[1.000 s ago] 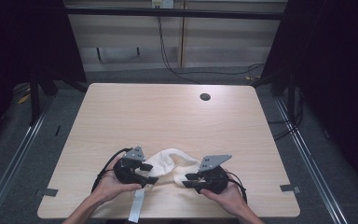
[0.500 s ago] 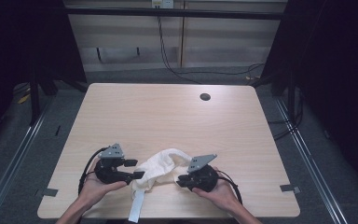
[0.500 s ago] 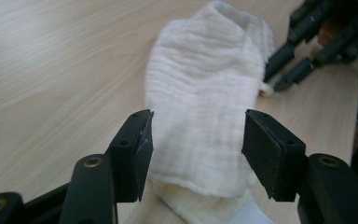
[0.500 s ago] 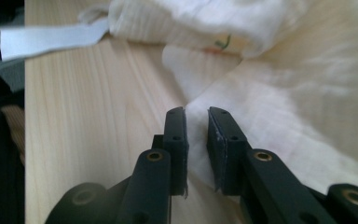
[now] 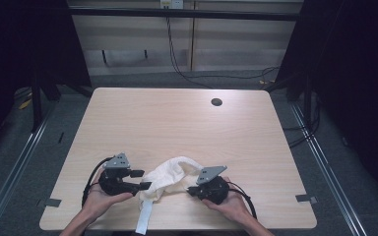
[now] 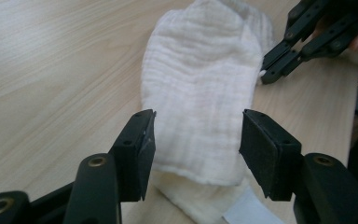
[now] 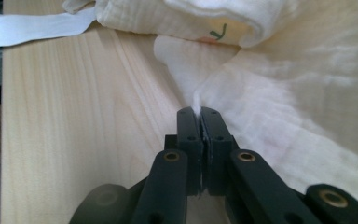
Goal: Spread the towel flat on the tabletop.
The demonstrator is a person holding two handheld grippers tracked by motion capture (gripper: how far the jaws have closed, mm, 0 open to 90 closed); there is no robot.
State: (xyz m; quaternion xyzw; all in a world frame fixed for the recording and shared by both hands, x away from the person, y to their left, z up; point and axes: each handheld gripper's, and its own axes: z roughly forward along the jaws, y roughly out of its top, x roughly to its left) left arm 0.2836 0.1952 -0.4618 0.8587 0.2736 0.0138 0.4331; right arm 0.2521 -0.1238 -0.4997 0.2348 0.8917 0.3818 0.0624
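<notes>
**Right tongs pinched on cloth edge, left tongs spread wide**

High view: Compared with a second earlier, both hands sat lower, nearer the front edge of the table [image 5: 177, 118], and farther apart. Left tongs [image 5: 145, 179] shifted leftward, off the cloth [image 5: 170, 178], now only touching or just beside its left end. Cloth itself pulled toward the front edge, crumpled between the two tools, with a white strip [image 5: 143, 220] hanging over the front edge below it. Right tongs [image 5: 191, 189] held in the right hand [image 5: 231, 205] at the cloth's right end; left hand [image 5: 97, 200] cupped under the other tool. Small dark hole [image 5: 216, 102] far off near the back of the table, as before.

Left gripper view: Jaws stood wide apart, pads clear of the fabric, with the folded white cloth [image 6: 198, 102] lying flat on the wood between and beyond them. Nothing gripped. Right tongs [image 6: 266, 77] seen at the upper right, tips together at the cloth's far edge.

Right gripper view: Jaws just closing over the last second, now pressed together, a thin fold of cloth [image 7: 284, 116] nipped between the tips. More folded cloth and the white strip [image 7: 32, 27] across the top.
</notes>
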